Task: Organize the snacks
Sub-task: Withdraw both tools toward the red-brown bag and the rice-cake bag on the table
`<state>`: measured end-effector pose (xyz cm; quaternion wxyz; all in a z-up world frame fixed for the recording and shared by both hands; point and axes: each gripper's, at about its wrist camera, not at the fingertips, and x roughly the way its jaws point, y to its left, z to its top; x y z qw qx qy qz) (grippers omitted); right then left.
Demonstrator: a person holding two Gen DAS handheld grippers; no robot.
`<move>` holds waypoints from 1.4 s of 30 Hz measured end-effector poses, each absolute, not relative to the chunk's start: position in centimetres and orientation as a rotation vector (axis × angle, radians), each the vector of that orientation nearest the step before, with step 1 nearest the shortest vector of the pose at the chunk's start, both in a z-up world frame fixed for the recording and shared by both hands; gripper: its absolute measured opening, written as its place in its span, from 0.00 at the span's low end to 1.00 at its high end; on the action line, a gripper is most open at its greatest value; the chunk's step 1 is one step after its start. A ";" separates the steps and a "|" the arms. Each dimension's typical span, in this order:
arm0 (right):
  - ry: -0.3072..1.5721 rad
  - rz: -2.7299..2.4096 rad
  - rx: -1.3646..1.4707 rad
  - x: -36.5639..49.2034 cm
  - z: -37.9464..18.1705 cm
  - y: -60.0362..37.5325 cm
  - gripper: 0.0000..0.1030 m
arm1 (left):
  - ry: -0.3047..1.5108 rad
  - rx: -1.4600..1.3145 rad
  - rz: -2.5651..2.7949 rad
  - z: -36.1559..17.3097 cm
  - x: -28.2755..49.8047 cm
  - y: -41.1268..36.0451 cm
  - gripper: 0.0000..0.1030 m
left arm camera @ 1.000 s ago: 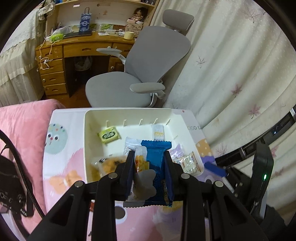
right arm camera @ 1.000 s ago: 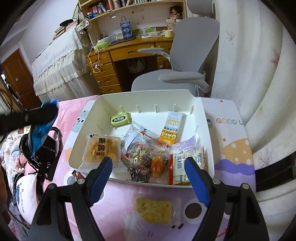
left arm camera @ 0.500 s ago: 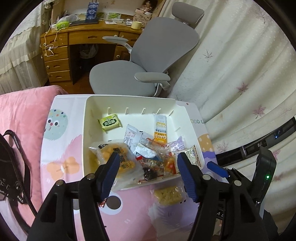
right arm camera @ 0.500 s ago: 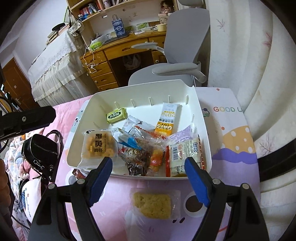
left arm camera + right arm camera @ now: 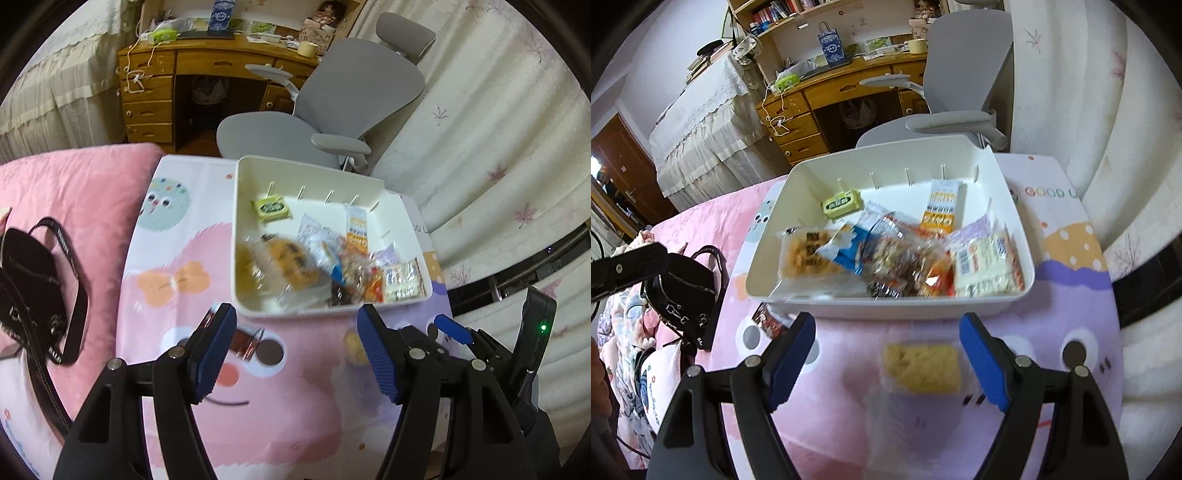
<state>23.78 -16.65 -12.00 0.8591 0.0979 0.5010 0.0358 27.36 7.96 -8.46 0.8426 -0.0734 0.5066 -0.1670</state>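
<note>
A white tray on the cartoon-print cloth holds several snack packets, among them a blue packet lying on the pile and a green packet. My left gripper hangs in front of the tray's near wall. Its jaws are opening and nothing is between them. A small dark red packet lies on the cloth just beyond it. My right gripper is open above a yellow packet on the cloth, not touching it.
A black bag lies on the pink blanket to the left. Behind the tray stand a grey office chair and a wooden desk. A curtain hangs along the right.
My left gripper let go of the blue packet, which now lies in the tray, then opened and drew back to the tray's near side. The right gripper shifted slightly nearer to the yellow packet.
</note>
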 end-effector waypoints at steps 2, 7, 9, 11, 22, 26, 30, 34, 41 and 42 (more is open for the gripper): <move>1.054 0.060 0.212 22.9 -11.9 -16.0 0.79 | 1.081 -0.158 -0.353 -8.8 26.5 9.3 0.65; 1.068 0.017 0.229 20.3 -11.8 -14.0 0.79 | 1.104 -0.182 -0.339 -9.5 24.2 13.7 0.65; 1.072 -0.004 0.221 19.2 -11.9 -13.0 0.79 | 1.116 -0.178 -0.335 -9.9 23.4 15.1 0.65; 1.073 -0.023 0.239 18.1 -12.1 -12.4 0.79 | 1.124 -0.171 -0.337 -10.4 22.4 16.6 0.65; 1.109 -0.115 0.268 11.7 -14.0 -10.0 0.79 | 1.192 -0.176 -0.359 -14.5 18.9 19.7 0.72; 1.135 -0.149 0.277 10.2 -14.9 -10.2 0.79 | 1.234 -0.173 -0.341 -16.5 18.1 19.3 0.77; 1.145 -0.166 0.242 9.5 -15.6 -10.8 0.79 | 1.286 -0.185 -0.300 -18.3 18.1 18.3 0.77; 1.163 -0.163 0.227 9.8 -16.6 -12.2 0.79 | 1.300 -0.203 -0.253 -19.4 18.9 16.5 0.78; 1.183 -0.089 0.184 12.1 -18.0 -14.4 0.87 | 1.290 -0.284 -0.139 -21.3 22.0 12.9 0.80; 1.181 -0.075 0.171 12.6 -18.1 -14.7 0.88 | 1.283 -0.293 -0.122 -21.6 22.6 12.5 0.80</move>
